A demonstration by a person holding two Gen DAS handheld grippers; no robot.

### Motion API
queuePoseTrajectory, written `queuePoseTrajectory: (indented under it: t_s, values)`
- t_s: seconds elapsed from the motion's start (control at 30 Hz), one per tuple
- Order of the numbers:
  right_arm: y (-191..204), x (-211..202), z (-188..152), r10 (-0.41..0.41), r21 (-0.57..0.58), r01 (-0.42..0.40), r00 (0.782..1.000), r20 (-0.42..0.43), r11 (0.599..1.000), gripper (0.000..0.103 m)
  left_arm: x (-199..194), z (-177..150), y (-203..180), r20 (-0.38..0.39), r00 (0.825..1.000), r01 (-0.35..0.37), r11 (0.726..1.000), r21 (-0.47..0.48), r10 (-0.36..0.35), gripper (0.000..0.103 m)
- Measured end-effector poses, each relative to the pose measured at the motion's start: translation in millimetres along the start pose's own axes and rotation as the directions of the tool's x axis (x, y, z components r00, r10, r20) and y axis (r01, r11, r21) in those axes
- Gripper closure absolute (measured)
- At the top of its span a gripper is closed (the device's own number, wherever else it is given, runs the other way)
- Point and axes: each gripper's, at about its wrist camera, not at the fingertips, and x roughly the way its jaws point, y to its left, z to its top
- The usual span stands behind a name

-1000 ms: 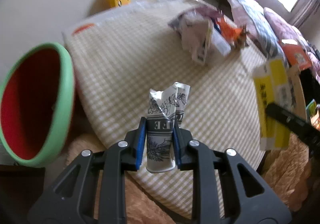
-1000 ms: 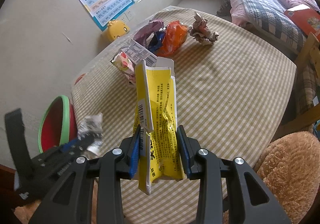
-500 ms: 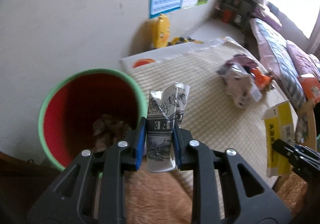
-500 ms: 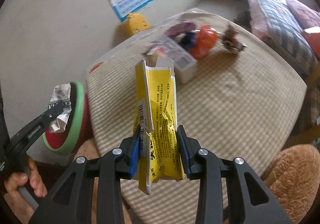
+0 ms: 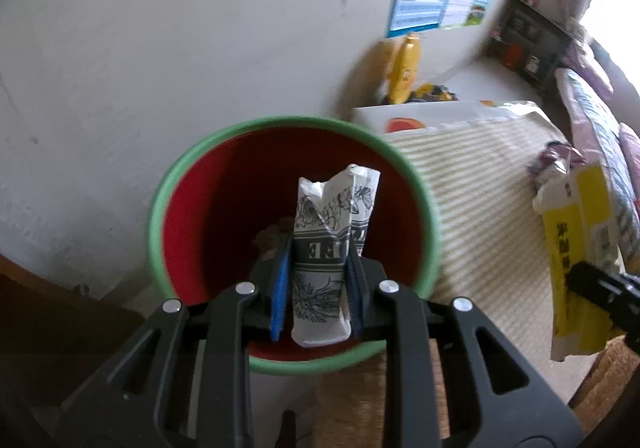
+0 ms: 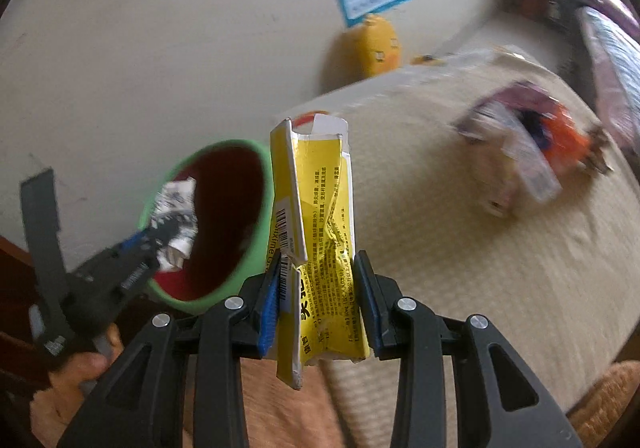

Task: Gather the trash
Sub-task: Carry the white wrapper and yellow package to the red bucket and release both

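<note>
My left gripper is shut on a crushed white paper cup with black flower print, and holds it right above the mouth of a red bin with a green rim. Brownish trash lies at the bin's bottom. My right gripper is shut on a flattened yellow carton, held over the table's left end, just right of the bin. The right wrist view also shows the left gripper with the cup over the bin. The yellow carton appears at the right of the left wrist view.
A checked tablecloth covers the round table. A pile of wrappers and boxes lies at its far side. A yellow toy stands by the wall under a poster. A bed is at the right. A hand holds the left gripper.
Both grippers swung left, away from the table's middle towards the bin. The cup went from beside the bin to directly over its mouth, and the carton came next to the bin.
</note>
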Motion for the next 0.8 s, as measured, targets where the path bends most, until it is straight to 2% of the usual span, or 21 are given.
queuePoseTrajectory:
  t_s: [0.23, 0.43, 0.5, 0.6, 0.67, 0.8]
  values:
    - [46.5, 34.7, 16.1, 0.075, -0.061, -0.079, 0.995, -0.061, 0.995, 0.069, 12.6, -3.8, 37.6, -0.04, 0.998, -0.043, 0.997, -0.071, 0.04, 0.079]
    - [69.9, 52.9, 24.0, 0.1, -0.102, -0.108, 0.992, -0.08, 0.989, 0.062, 18.8, -5.0, 52.2, -0.058, 0.997, -0.056, 0.992, -0.112, 0.05, 0.078]
    - [73.2, 53.2, 27.7, 0.108, -0.103, -0.114, 0.992, -0.068, 0.988, 0.055, 20.2, -4.1, 53.2, -0.06, 0.997, -0.056, 0.991, -0.122, 0.049, 0.053]
    - [73.1, 49.2, 31.4, 0.124, -0.094, -0.126, 0.992, -0.031, 0.988, 0.046, 17.9, -4.7, 53.6, -0.038, 0.998, -0.056, 0.991, -0.125, 0.052, 0.042]
    - [70.1, 47.6, 32.4, 0.125, -0.085, -0.127, 0.992, -0.027, 0.988, 0.046, 19.8, -5.3, 51.1, -0.045, 0.997, -0.062, 0.991, -0.117, 0.057, 0.034]
    - [54.8, 42.4, 33.1, 0.123, -0.054, -0.124, 0.992, -0.025, 0.991, 0.045, 20.6, -5.8, 49.1, -0.056, 0.997, -0.052, 0.99, -0.129, 0.045, 0.033]
